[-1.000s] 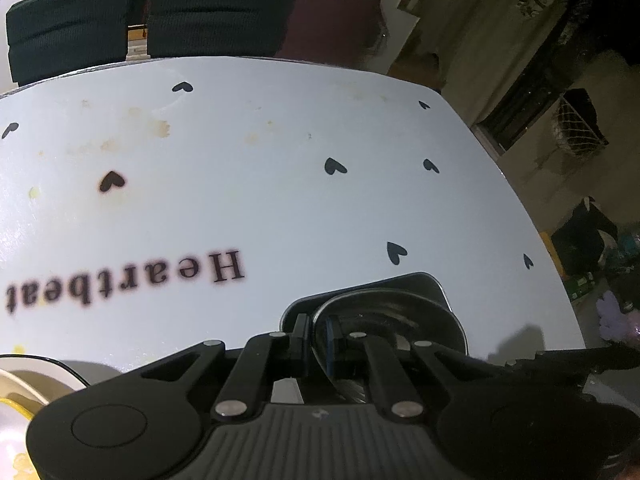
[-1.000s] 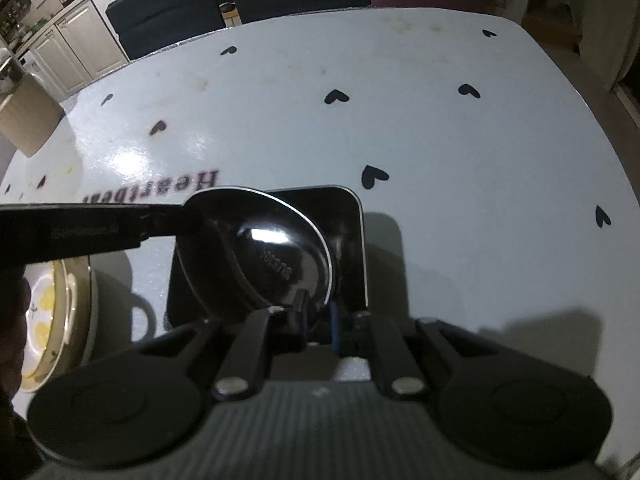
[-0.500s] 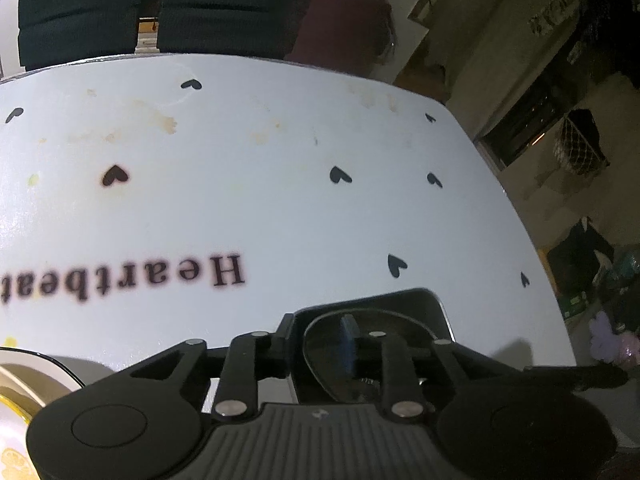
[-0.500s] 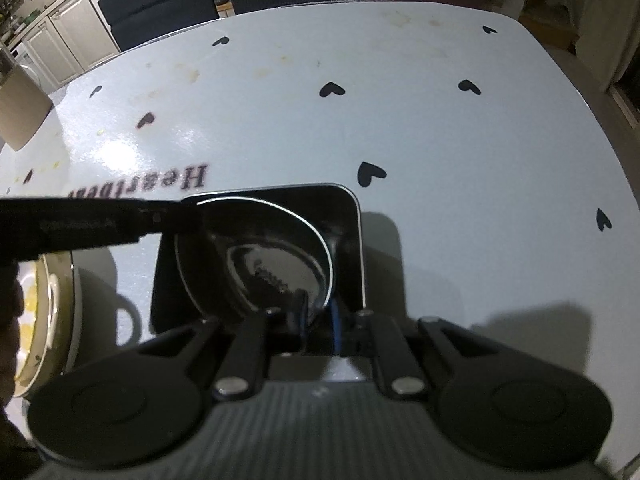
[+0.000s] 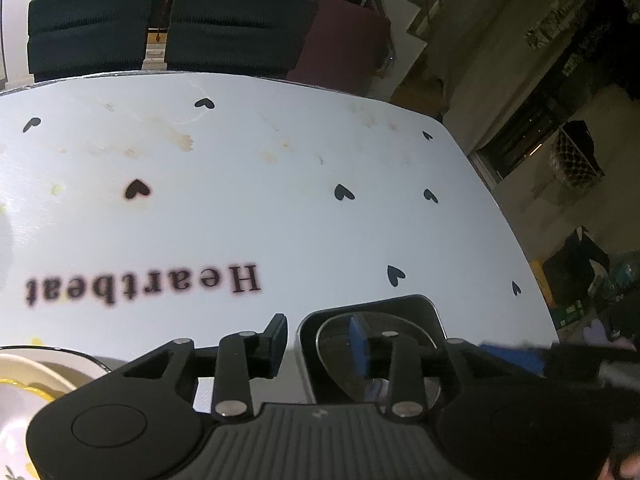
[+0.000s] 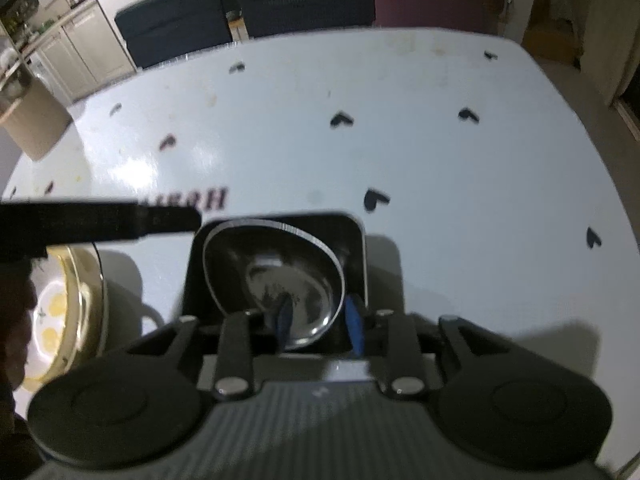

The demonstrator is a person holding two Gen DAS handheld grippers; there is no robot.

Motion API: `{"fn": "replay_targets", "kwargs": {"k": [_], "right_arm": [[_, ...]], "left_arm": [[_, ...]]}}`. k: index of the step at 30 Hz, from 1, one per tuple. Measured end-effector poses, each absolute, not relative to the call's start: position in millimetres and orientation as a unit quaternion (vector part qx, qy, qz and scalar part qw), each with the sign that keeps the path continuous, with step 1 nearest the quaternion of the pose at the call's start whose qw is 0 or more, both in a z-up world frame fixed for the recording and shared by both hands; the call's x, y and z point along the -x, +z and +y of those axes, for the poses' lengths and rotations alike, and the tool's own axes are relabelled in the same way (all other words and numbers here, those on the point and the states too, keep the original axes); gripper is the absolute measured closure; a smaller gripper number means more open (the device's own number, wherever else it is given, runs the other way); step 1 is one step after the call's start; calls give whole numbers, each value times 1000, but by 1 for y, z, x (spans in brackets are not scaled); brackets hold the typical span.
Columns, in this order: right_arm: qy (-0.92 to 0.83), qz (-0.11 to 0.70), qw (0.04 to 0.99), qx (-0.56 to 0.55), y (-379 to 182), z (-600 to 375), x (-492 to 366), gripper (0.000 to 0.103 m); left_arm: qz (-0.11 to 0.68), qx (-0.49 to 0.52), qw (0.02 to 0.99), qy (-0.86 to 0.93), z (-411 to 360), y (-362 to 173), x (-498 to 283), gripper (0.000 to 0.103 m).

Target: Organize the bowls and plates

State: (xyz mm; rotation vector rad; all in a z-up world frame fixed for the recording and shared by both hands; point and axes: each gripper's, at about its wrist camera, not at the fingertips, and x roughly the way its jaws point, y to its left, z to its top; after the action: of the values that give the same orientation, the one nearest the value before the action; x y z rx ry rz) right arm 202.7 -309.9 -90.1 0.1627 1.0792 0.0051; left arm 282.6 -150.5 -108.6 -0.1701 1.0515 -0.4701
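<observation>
- The white table [image 6: 460, 184], printed with black hearts and the word "Heartbeat", fills most of both views; dark chairs [image 5: 232, 24] stand along its far edge at the top of the frames.
- A black square dish [image 6: 356, 240] sits on the table at lower centre of the right wrist view, its sides roughly square to the frame. In the left wrist view it lies at lower centre-right, just below the heart pattern.
- A round metal bowl [image 6: 276, 276] rests inside the square dish, mouth up and tipped: its rim stands higher at the upper left and drops toward the lower right. Being round, it has no clear long axis.
- A pale plate with yellow markings and a gold rim [image 6: 76, 300] lies at the left edge of the right wrist view, beside the dish and apart from it.
- The right gripper [image 6: 320, 320] has its jaws opening. They straddle the near rim of the bowl, one blue pad inside and one outside, and no pad visibly presses on it.
- The left gripper [image 5: 316, 340] also has its jaws opening. They straddle the left wall of the dish, one finger outside and the blue pad over the bowl [image 5: 376, 360], with clear gaps on both sides.
</observation>
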Motion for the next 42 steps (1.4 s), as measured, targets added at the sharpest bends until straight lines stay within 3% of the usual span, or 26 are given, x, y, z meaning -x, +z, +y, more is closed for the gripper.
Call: {"fn": "replay_targets", "kwargs": {"k": [4,16,26,33,42], "right_arm": [[-20,490,868,-82,-86,-321,-204,68],[-48,488,868,-73,-111,-330,-230,68],[-58,509,858,-37,-124,-322,-250,68],[-33,523,851,-30,-124,-323,-246,81],[-1,534,845,-24,-128,-327,-233,82]], "left_arm": [[497,68,835,-224,-148,-109,-277,59],[520,16,821,-237,-158,-125,-264,54],[530,-17,811,-249,-169,-140,-263,53],[526,-13,815,-243,-170,-139,-264,53],[537,-38,807,-241,-172,-140,-259,55]]}}
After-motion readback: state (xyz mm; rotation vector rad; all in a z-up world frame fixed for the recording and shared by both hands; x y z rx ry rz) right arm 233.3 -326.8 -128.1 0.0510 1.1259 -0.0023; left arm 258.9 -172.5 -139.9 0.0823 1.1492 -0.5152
